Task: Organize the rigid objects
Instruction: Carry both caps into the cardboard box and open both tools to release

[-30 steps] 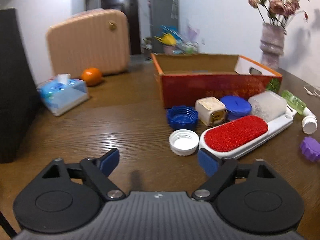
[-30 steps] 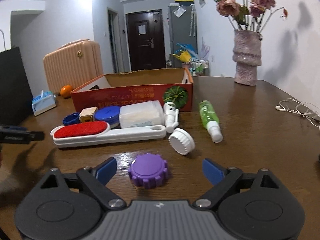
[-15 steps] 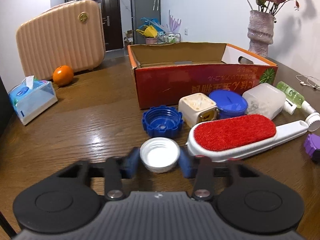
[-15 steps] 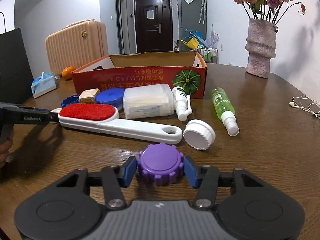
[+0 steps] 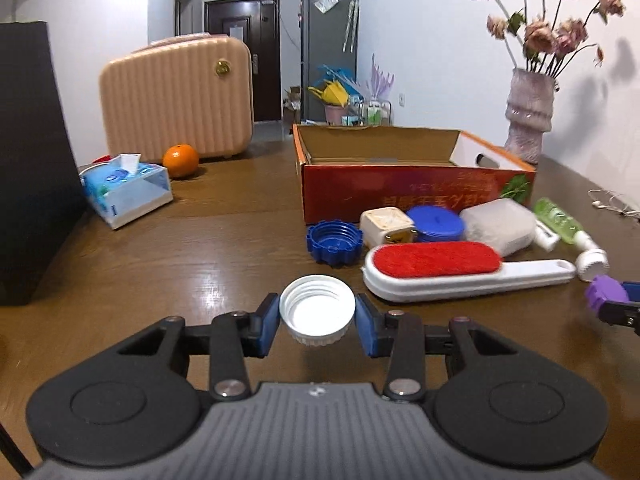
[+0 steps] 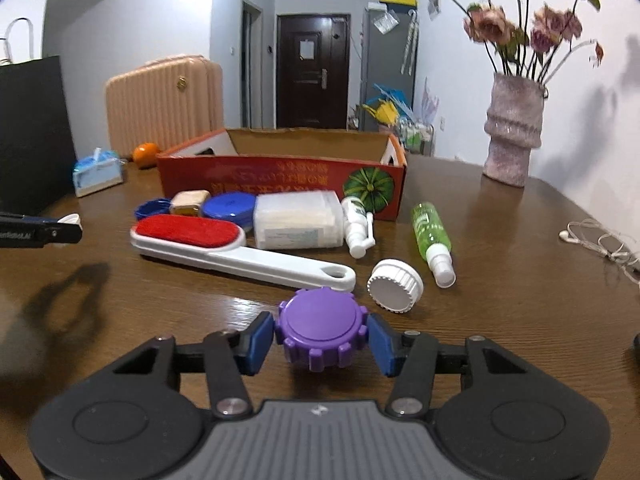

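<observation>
My left gripper (image 5: 317,322) is shut on a white bottle cap (image 5: 317,312), open side up, held just above the table. My right gripper (image 6: 321,340) is shut on a purple ribbed lid (image 6: 321,334), also lifted a little. An open red cardboard box (image 5: 412,184) stands behind a row of items: a blue lid (image 5: 334,240), a cream cube (image 5: 386,222), a blue round tin (image 5: 435,223), a clear plastic box (image 6: 298,220), a red-and-white lint brush (image 6: 236,248), a white spray bottle (image 6: 357,224), a green spray bottle (image 6: 432,236) and a second white cap (image 6: 395,286).
A pink suitcase (image 5: 178,98), an orange (image 5: 181,161) and a tissue box (image 5: 126,188) sit at the far left. A black bag (image 5: 28,160) stands at the left edge. A vase of flowers (image 6: 514,128) and white earphones (image 6: 600,240) are on the right.
Both grippers closed from open, the left on the white cap and the right on the purple lid, and both have lifted slightly off the table.
</observation>
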